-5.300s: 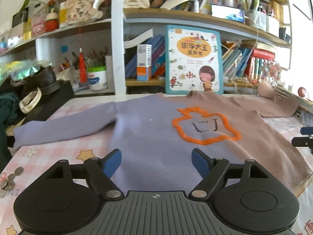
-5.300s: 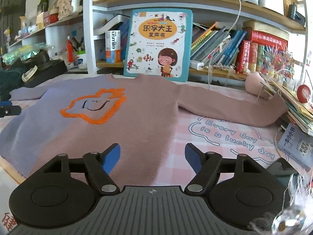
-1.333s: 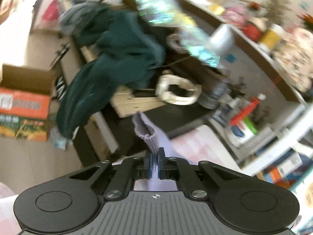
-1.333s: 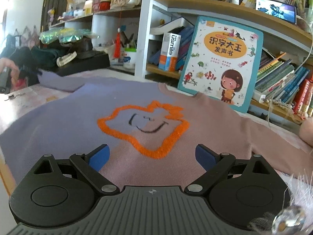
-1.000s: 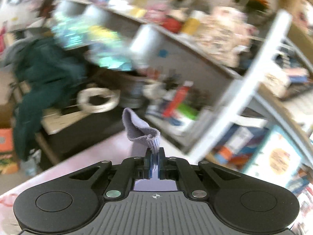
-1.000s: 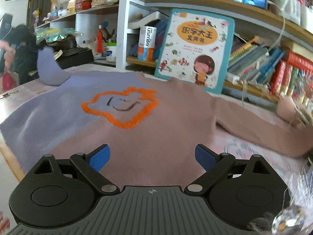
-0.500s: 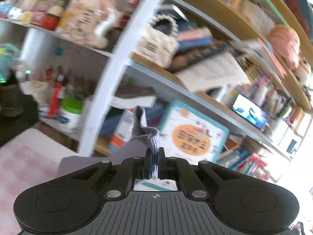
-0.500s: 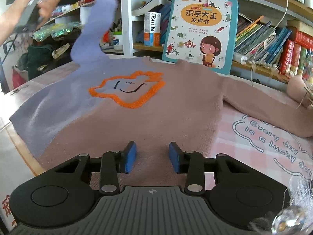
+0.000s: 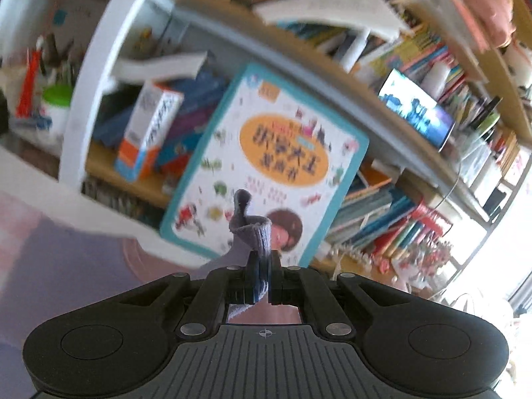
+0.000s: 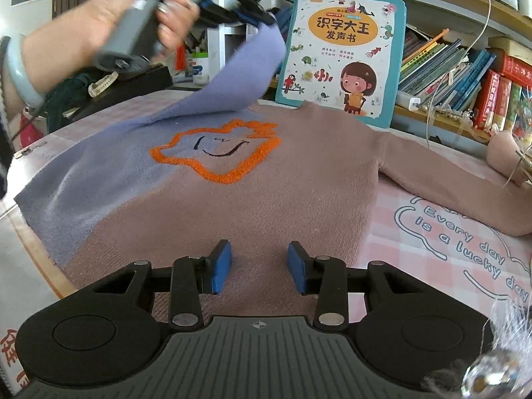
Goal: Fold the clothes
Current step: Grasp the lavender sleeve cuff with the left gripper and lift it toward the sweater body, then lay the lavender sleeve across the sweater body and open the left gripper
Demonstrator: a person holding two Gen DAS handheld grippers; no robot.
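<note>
A sweater [image 10: 266, 179], lilac on its left half and dusty pink on its right, with an orange outlined smiley patch [image 10: 216, 153], lies flat on the table. My left gripper [image 9: 261, 279] is shut on the ribbed cuff [image 9: 254, 232] of the lilac sleeve. In the right wrist view that gripper [image 10: 262, 20] holds the lilac sleeve [image 10: 239, 73] lifted in the air above the sweater's left shoulder. My right gripper [image 10: 259, 266] is partly open and empty, low over the pink hem. The pink sleeve [image 10: 449, 183] lies stretched out to the right.
A children's book [image 10: 345, 53] stands against the shelf behind the collar. Shelves of books [image 10: 465, 76] run along the back. A pink checked tablecloth [image 10: 465, 239] covers the table. Dark clothes and a black box [image 10: 133, 83] sit at the left.
My left gripper has carried the lilac sleeve cuff up and rightwards, over the sweater toward the book. My right gripper has stayed over the hem, after narrowing earlier.
</note>
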